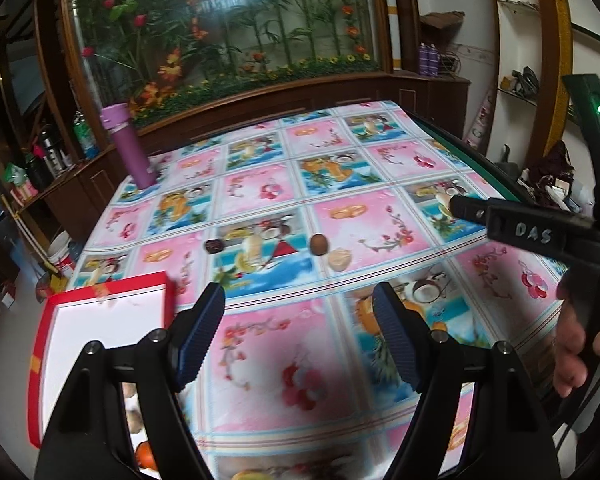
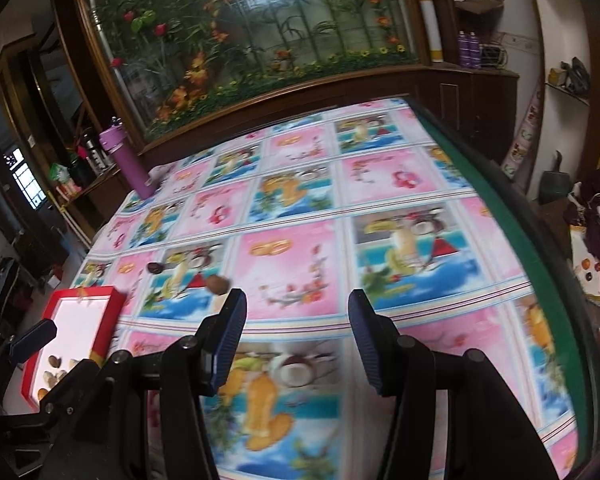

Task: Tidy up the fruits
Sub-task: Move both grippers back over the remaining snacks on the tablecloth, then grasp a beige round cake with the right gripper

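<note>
Both claws, left claw [image 1: 299, 334] and right claw [image 2: 297, 338], stand wide and empty. The round brown fruit [image 1: 319, 244] may roll off the slick surface [image 1: 340, 184] if nudged.

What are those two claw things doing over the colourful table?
A person holds two grippers over the tablecloth. The left gripper and right gripper are both open and empty. Some small fruits already sit in the red tray. A dark piece, a brown one and a pale one still wait.
</note>
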A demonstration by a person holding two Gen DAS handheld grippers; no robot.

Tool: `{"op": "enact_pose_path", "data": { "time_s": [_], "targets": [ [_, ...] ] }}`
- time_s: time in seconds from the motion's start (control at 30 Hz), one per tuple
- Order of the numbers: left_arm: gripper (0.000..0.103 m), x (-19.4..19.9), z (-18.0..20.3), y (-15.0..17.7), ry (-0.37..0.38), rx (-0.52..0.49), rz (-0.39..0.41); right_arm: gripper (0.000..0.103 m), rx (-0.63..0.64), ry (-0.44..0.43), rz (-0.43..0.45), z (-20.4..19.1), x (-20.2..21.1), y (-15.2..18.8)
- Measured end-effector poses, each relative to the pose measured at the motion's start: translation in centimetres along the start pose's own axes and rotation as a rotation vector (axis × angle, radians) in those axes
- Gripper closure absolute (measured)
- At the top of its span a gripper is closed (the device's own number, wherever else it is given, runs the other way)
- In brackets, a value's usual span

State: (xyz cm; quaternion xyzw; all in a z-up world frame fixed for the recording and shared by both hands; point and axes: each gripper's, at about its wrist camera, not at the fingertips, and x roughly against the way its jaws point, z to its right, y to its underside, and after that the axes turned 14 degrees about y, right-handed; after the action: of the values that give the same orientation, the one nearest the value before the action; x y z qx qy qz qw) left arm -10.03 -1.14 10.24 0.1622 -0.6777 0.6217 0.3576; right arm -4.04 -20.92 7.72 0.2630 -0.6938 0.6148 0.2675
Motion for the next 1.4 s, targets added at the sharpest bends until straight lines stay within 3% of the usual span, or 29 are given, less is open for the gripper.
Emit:
{"op": "enact_pose_path", "data": {
  "time_s": [0.2, 0.37, 0.47, 0.7, 0.97, 1.13, 1.27, 1.4],
  "targets": [
    [0.026, -2.8, -0.6, -0.6, 0.014, 0.036, -0.043, 0.050, -0.019, 0.040, -0.001, 2.8, -0.7, -0.8],
    [0.026, -4.1, -2.9, -0.7, -0.004, 0.084, -0.062, 0.050, -0.004, 0.032, -0.044, 2.8, -2.3, -0.6],
    [0.026, -4.7, -4.3, -0.7, -0.017, 0.108, -0.068, 0.050, 0.026, -0.011, -0.087, 1.4, -3.5, -0.2],
    [0.026, -5.4, -7.1, -0.7, -0.029, 0.142, -0.078, 0.050, 0.221, -0.094, -0.144, -5.9, -6.3, 0.6],
    [0.026, -5.4, -9.5, -0.4, -0.031, 0.183, -0.077, 0.050, 0.319, -0.071, -0.211, -10.8, -10.5, 1.2],
    [0.026, -5.7, -9.6, -0.6, -0.031, 0.181, -0.078, 0.051, 0.376, -0.037, -0.161, -12.2, -10.4, 1.6],
    [0.026, -6.6, -8.7, -1.2, -0.029, 0.155, -0.089, 0.077, 0.422, 0.019, -0.116, -11.9, -10.3, 1.8],
    [0.026, -8.5, -7.5, -2.0, -0.013, 0.125, -0.111, 0.077, 0.346, -0.014, -0.148, -9.6, -10.4, 1.1]
  ]
}}
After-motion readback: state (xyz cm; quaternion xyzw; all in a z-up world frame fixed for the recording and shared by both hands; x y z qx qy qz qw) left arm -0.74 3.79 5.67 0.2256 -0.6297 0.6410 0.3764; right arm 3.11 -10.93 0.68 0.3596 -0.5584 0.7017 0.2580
